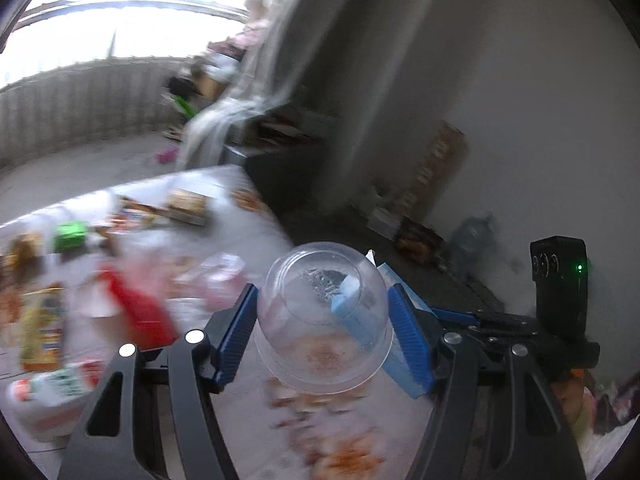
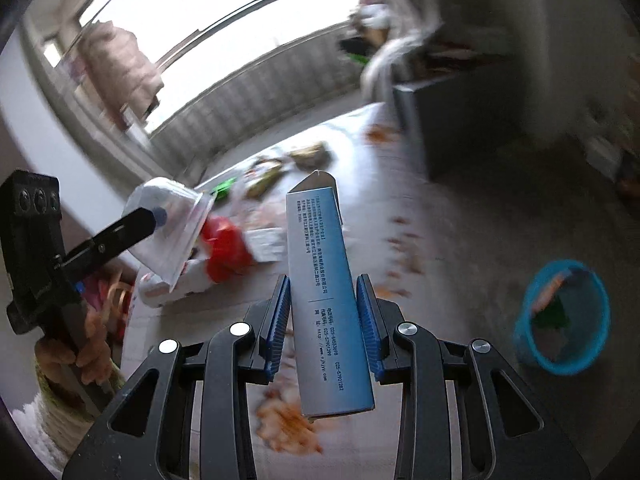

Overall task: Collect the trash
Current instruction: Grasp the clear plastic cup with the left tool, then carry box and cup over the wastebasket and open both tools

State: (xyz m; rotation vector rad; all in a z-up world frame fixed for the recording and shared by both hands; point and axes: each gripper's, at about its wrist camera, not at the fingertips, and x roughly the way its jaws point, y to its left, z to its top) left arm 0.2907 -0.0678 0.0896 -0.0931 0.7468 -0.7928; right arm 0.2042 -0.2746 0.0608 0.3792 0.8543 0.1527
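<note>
I had left gripper (image 1: 322,316) pinching clear plastic cup (image 1: 324,320), right gripper (image 2: 324,320) pinching long blue-and-white printed carton (image 2: 324,292); both lifted, presumably for blue round bin (image 2: 562,320).

A narrow blue-and-silver carton (image 2: 328,300) carries small printed Chinese text along its side, a web address beginning "http://www." and phone numbers, among them "025-57901282"; the remaining digits and characters are too small to read.
</note>
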